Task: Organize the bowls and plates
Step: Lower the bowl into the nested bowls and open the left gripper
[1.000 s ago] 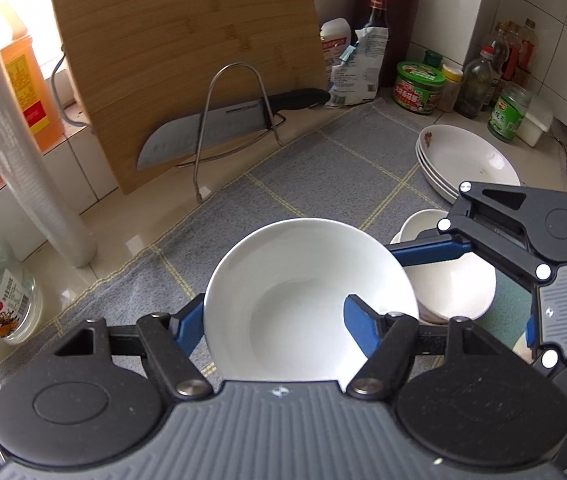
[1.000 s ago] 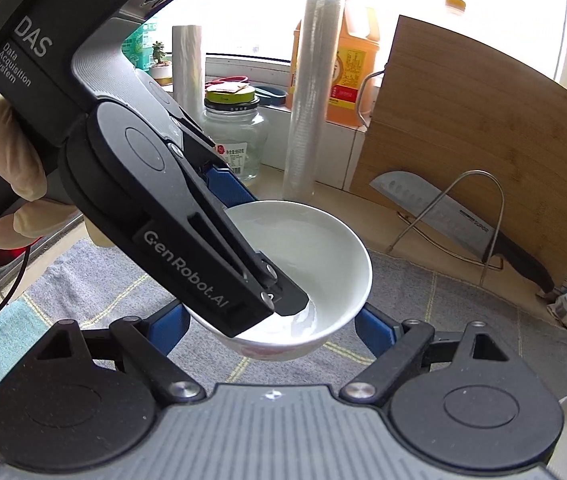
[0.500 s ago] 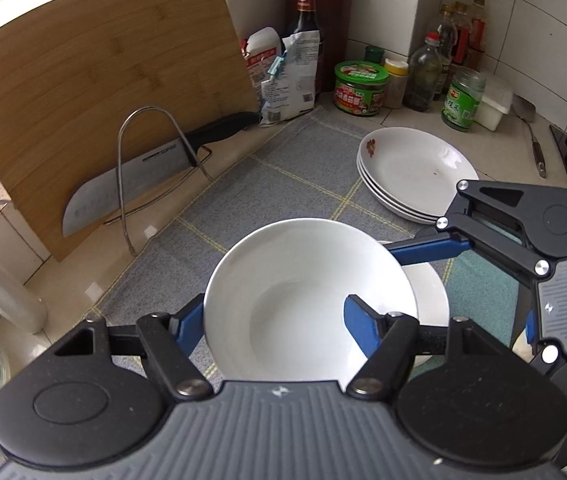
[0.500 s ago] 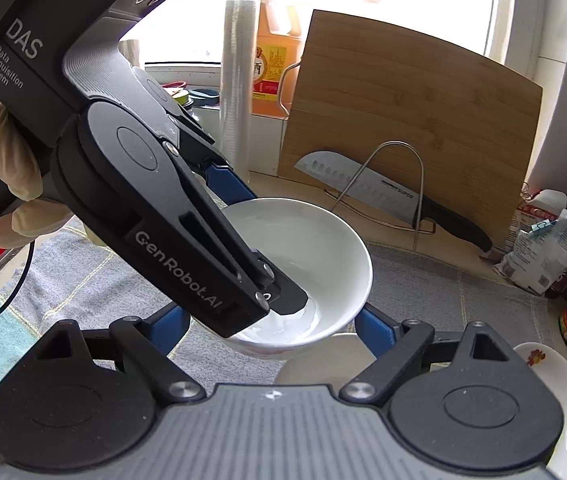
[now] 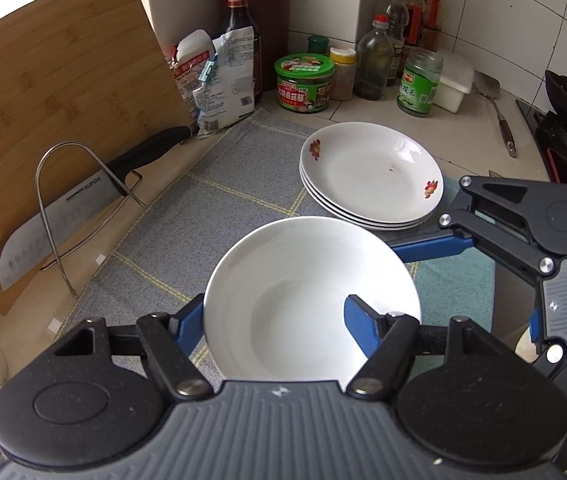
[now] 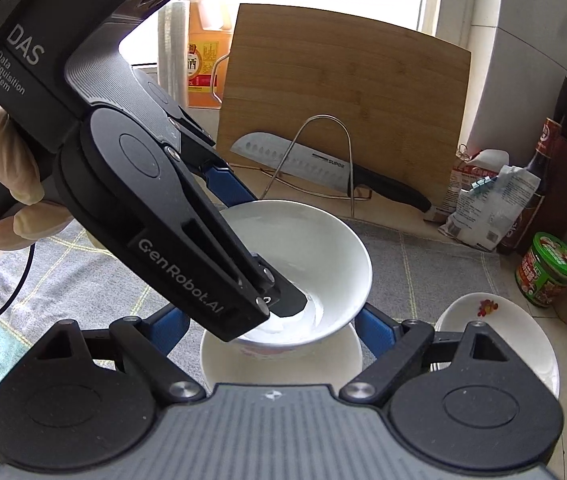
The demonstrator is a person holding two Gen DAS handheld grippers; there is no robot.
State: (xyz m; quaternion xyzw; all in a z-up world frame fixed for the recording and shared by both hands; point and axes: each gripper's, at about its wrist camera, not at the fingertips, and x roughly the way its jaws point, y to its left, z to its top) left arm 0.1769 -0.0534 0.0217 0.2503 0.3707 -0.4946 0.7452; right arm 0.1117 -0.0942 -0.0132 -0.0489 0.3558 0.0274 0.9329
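In the right wrist view the left gripper [image 6: 283, 300] covers the near wall of the white bowl [image 6: 323, 248], so the grip on the rim is hidden. Under that bowl another bowl [image 6: 347, 352] shows only its rim. Right of the bowl the plate stack [image 6: 523, 336] is half hidden by the camera's own gripper, and its far plates run off the picture's edge

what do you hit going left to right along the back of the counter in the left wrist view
cutting board → torn white bag → dark sauce bottle → green-lidded jar → yellow-capped jar → oil bottle → green-label glass jar → white box
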